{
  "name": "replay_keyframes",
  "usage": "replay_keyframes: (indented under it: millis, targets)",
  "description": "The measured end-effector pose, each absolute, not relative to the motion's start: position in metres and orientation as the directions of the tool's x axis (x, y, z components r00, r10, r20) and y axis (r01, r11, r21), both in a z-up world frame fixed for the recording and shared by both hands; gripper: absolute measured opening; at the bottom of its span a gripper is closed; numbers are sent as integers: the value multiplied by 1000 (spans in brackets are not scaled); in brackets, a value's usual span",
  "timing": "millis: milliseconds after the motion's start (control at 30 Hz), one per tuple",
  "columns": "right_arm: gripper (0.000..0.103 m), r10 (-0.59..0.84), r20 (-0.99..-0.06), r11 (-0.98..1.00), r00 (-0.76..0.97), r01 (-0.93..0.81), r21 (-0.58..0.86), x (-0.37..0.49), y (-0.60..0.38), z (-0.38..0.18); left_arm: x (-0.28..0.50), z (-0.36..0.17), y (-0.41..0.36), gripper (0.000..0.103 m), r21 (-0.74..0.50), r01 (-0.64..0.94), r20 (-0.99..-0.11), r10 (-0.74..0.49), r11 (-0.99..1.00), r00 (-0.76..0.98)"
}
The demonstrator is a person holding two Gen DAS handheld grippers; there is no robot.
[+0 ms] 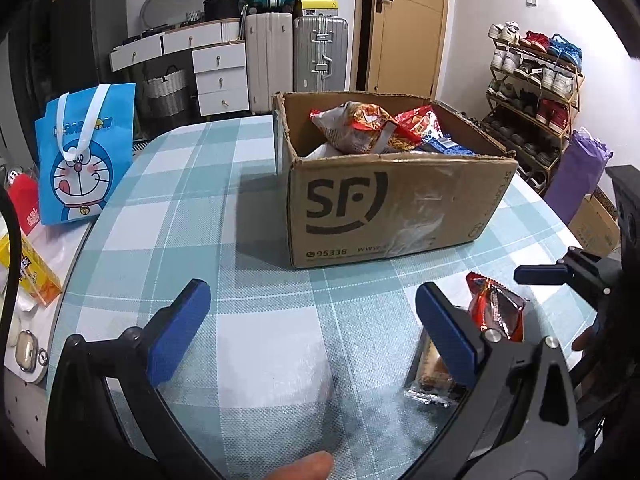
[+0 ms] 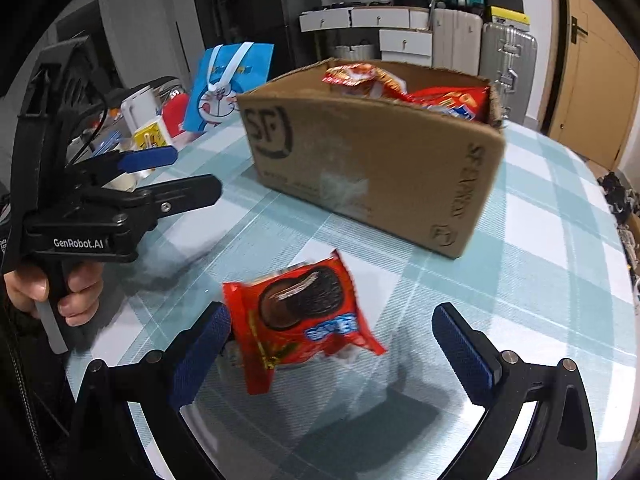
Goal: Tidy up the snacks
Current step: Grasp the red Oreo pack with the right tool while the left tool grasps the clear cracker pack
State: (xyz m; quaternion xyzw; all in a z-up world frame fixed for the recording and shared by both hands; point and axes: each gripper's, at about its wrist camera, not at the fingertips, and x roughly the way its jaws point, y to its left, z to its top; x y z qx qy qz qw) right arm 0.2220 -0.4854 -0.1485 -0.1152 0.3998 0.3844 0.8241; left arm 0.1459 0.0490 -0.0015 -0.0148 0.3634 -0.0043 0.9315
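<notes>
Both tongs, left gripper (image 1: 312, 332) and right gripper (image 2: 332, 344), are spread. The red cookie packet (image 2: 304, 320) lies between the right one's fingers; its slippery wrapper may slide away before reaching the far cardboard box (image 2: 372, 156).

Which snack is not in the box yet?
The red cookie packet lies on the table, between the right hand-held gripper's open fingers; the others sit inside the cardboard box.

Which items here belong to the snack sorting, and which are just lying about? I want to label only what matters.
Job:
SF cardboard box, already holding snack bags
red cookie packet between the open right tool
clear-wrapped snack by the open left tool

Lying about:
blue cartoon tote
yellow carton
suitcases
shoe rack
</notes>
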Motion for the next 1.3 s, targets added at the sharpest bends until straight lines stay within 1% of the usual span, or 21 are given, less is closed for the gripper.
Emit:
replay_keyframes:
  millis: [333,433,467,567,633,700,767,867,1100,1300]
  targets:
    - [102,518,-756,677,401,-732,76,220,-470,-160,149,-8,47,102,-24,6,-687,-21,1000,726]
    - [99,528,-750,667,399,-741,77,218,-469,-159,150,-9,48,102,-24,8,-691,-22,1000,723]
    - [95,530,-748,665,399,-743,75,218,-469,-158,150,-10,47,102,-25,9,-691,-24,1000,722]
    - [78,539,-752,650,381,-756,83,217,-466,-160,150,-10,46,102,-21,14,-689,-25,1000,724]
    - [74,545,-749,646,378,-759,87,217,-466,-159,150,-10,46,102,-21,15,-689,-25,1000,724]
    - [63,550,-745,640,378,-764,86,218,-467,-159,149,-10,45,102,-20,18,-689,-27,1000,724]
    - [59,551,-742,642,382,-763,84,218,-468,-158,149,-10,45,102,-20,20,-688,-28,1000,725]
    - [58,550,-736,646,395,-759,75,218,-469,-158,149,-10,45,102,-20,20,-688,-28,1000,725]
    - [57,561,-716,658,416,-749,81,220,-480,-151,149,-10,46,102,-30,29,-693,-42,999,720]
    - [57,572,-679,688,461,-720,90,225,-502,-133,143,-11,24,102,-5,119,-705,-88,993,704]
